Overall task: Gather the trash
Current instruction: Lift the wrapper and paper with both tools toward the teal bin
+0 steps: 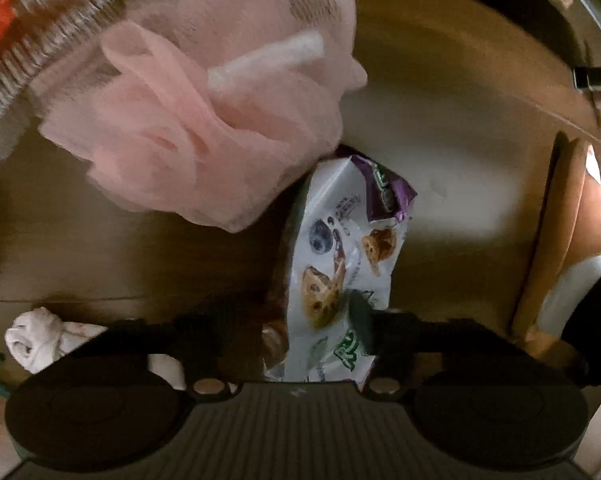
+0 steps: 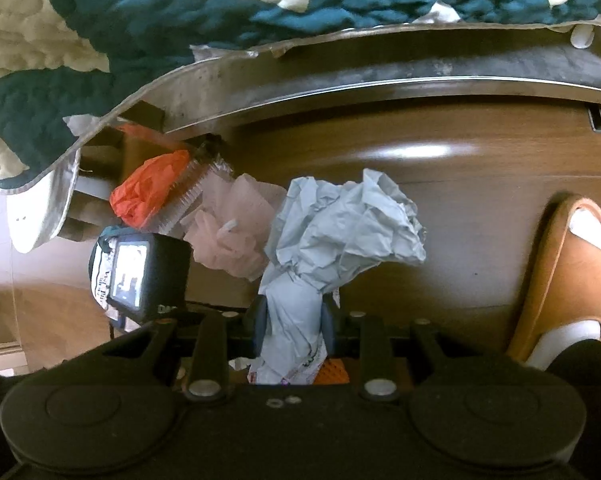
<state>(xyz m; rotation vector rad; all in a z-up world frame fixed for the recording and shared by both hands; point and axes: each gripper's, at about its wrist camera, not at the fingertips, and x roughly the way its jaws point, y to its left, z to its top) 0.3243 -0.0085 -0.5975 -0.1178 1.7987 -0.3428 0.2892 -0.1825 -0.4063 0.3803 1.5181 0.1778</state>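
Right wrist: right gripper (image 2: 293,322), pointing steeply floorward, clamps crumpled paper (image 2: 340,224)

I see a snack wrapper (image 1: 340,264) lying on the floor (image 1: 460,120) between my left gripper's (image 1: 296,320) fingers, a mesh sponge (image 1: 204,120) just beyond it (touching its far end), a slipper (image 1: 548,240) right.

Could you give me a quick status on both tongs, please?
Right tongs shut on crumpled paper. Left tongs around snack wrapper, grip unclear. Pink pouf touching wrapper's far end.
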